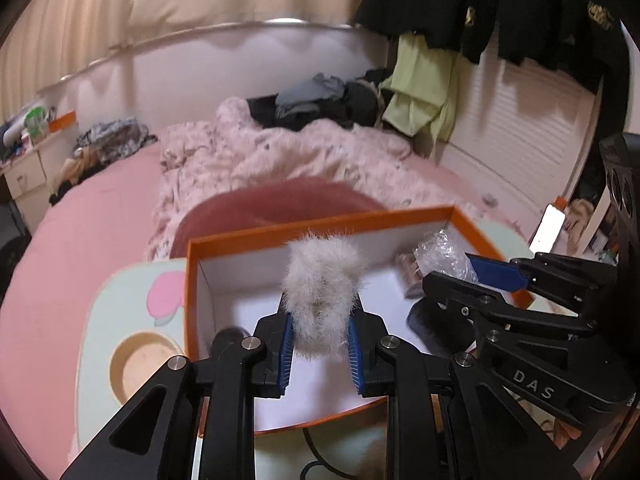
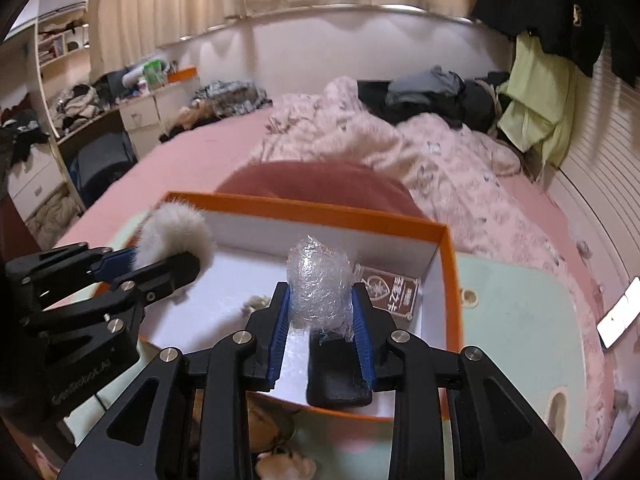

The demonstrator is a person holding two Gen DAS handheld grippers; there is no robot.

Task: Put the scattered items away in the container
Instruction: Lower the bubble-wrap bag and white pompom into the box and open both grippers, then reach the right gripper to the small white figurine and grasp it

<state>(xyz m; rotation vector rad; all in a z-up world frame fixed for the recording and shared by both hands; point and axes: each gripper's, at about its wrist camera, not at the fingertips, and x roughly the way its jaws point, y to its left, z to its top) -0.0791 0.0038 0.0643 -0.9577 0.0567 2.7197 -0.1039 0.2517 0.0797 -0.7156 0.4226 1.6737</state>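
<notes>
An orange box point(image 1: 320, 222) with a white inside stands on a pale green mat; it also shows in the right wrist view point(image 2: 450, 280). My left gripper point(image 1: 322, 344) is shut on a white fluffy ball point(image 1: 322, 280) and holds it over the box's left part. My right gripper point(image 2: 322, 320) is shut on a crumpled clear plastic wad point(image 2: 318, 280) over the box's right part. In the box lie a black flat case point(image 2: 336, 376) and a brown packet point(image 2: 394, 292). Each gripper shows in the other's view: the right one point(image 1: 476, 276), the left one point(image 2: 160, 260).
The mat point(image 2: 520, 312) lies on a pink bed. A dark red cushion point(image 2: 320, 184) sits behind the box, a rumpled pink quilt point(image 2: 400, 152) beyond it. A lit phone point(image 2: 620, 314) lies at the right. Small items point(image 2: 280, 460) lie at the near edge.
</notes>
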